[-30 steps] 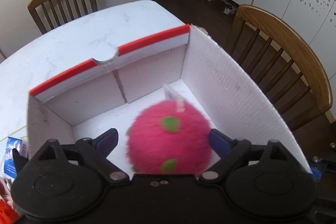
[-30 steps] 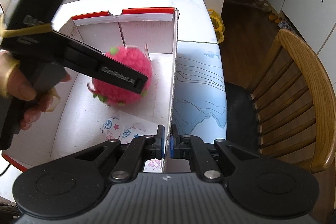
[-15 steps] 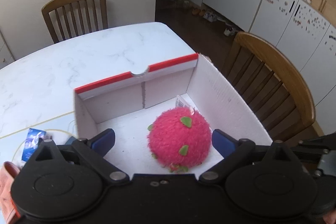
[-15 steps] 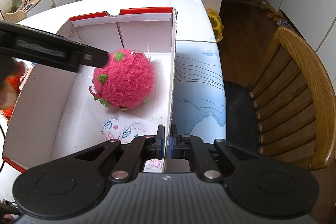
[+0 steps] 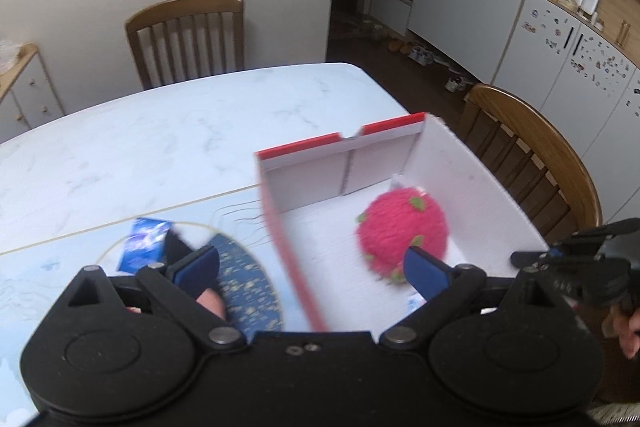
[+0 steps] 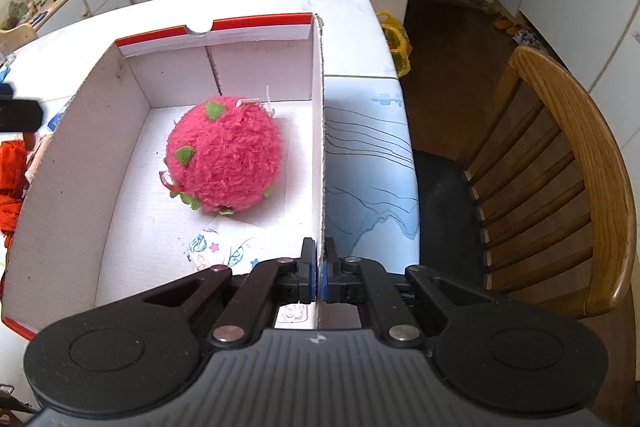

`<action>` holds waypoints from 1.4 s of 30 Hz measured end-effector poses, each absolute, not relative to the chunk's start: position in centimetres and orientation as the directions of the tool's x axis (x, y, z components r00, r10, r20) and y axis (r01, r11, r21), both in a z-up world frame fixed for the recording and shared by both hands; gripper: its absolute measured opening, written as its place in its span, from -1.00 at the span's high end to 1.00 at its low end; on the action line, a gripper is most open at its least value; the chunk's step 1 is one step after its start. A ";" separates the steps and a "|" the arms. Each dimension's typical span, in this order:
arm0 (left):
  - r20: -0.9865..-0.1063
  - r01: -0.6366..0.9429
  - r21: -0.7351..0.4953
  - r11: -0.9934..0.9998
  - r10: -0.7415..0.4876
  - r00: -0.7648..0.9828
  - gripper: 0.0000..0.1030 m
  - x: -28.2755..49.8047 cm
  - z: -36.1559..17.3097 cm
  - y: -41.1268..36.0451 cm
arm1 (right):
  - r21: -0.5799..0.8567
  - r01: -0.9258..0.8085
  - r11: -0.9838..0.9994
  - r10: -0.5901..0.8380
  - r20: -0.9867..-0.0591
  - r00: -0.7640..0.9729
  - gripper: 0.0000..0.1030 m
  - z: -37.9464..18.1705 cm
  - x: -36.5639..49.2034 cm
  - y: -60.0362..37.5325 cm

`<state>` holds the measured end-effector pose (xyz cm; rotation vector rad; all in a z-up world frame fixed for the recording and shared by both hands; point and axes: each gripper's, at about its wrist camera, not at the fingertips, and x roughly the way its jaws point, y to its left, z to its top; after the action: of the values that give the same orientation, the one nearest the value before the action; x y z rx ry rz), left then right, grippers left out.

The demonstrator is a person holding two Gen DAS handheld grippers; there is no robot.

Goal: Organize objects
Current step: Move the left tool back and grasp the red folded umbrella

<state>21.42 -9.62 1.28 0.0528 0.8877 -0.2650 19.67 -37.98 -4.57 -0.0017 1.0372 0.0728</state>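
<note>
Pink and fuzzy, the plush ball (image 6: 226,157) is lying inside the white cardboard box (image 6: 120,131), on its floor near the far end wall with the red rim, closer to the box's right wall than to its left. The box is sitting at the table's (image 5: 160,143) right edge, beside a wooden chair (image 6: 568,163). The right gripper (image 6: 319,275) is pinching the top edge of the box's right wall near its near corner, tongs pressed together on the cardboard. The left gripper (image 5: 312,267) is hanging with its tongs spread wide and empty, straddling the box's left wall.

The ball is looking light, soft and squashy, so it will likely be giving under a squeeze rather than slipping; taking it across its widest middle seems best. A small blue packet (image 5: 144,245) is lying on the mat outside the box's left wall, flat and thin, probably best taken by an edge.
</note>
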 end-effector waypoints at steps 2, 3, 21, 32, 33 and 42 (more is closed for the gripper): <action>-0.771 0.223 -0.056 0.973 -0.184 0.610 -0.90 21.0 1.2 -8.1 | 0.032 -0.047 0.998 0.051 -0.860 0.507 0.96 -4.6 19.7 -38.0; -0.773 0.208 -0.055 0.977 -0.174 0.611 -0.90 20.8 1.1 -7.3 | 0.036 -0.041 0.998 0.052 -0.861 0.507 0.96 -4.5 19.6 -38.1; -0.821 0.065 -0.084 0.994 -0.106 0.561 -0.97 18.3 -4.0 2.2 | 0.006 0.002 1.000 0.004 -0.867 0.499 0.95 -4.0 18.4 -35.6; -0.849 0.101 -0.088 0.991 -0.127 0.512 -0.97 17.7 -7.8 1.0 | -0.015 0.036 0.999 -0.031 -0.869 0.494 0.94 -4.0 18.3 -35.1; -0.848 0.100 -0.079 0.992 -0.120 0.516 -0.94 17.8 -8.0 0.9 | -0.014 0.038 0.999 -0.032 -0.869 0.494 0.94 -4.0 18.3 -35.1; -0.858 0.078 -0.042 0.996 -0.076 0.509 -0.57 18.0 -9.2 0.3 | -0.014 0.040 0.999 -0.032 -0.869 0.494 0.94 -4.0 18.3 -35.1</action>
<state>17.99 0.30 -9.21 0.0015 1.0330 -0.0926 18.32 -35.13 -4.00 0.0087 1.0533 -0.0433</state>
